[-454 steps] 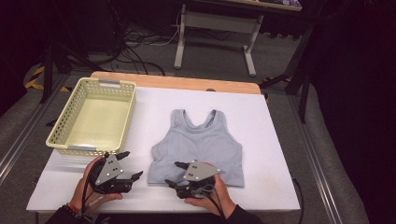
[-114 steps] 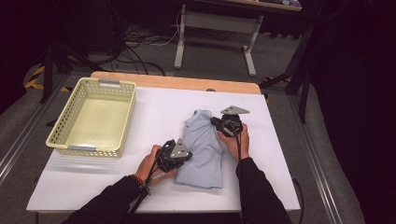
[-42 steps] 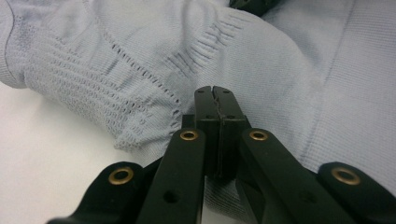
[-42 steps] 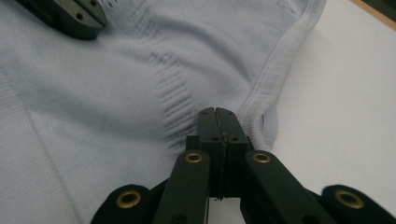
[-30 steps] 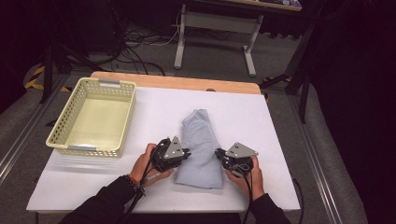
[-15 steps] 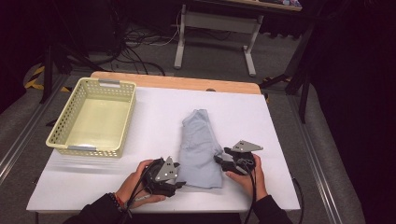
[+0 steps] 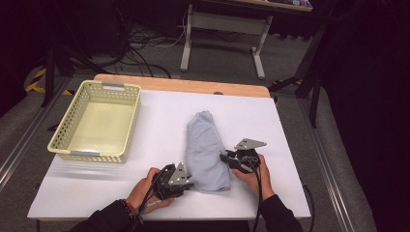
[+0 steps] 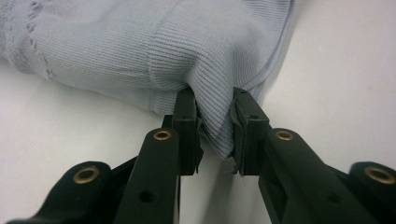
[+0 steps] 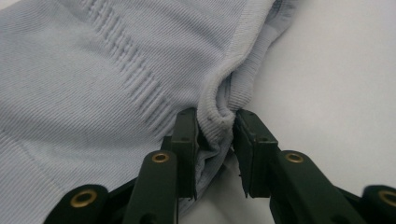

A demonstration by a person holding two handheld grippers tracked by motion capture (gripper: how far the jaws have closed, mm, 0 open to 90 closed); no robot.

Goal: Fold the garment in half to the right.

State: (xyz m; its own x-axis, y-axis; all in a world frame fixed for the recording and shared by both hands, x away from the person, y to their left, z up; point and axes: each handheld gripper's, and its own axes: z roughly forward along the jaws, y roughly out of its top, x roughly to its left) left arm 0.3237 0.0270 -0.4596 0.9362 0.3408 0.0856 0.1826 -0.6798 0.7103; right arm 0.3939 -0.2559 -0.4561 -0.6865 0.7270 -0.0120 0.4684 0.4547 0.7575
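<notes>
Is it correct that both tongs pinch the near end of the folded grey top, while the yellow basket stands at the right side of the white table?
Not quite. The basket stands at the left side of the white table, as the high view shows. The rest is right: the left tongs and the right tongs each pinch an edge at the near end of the folded grey top.

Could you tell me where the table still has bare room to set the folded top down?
Bare white table lies between the basket and the folded top, and again from the top to the table's right edge. The near edge is crowded: left gripper and right gripper both pinch the top there.
</notes>
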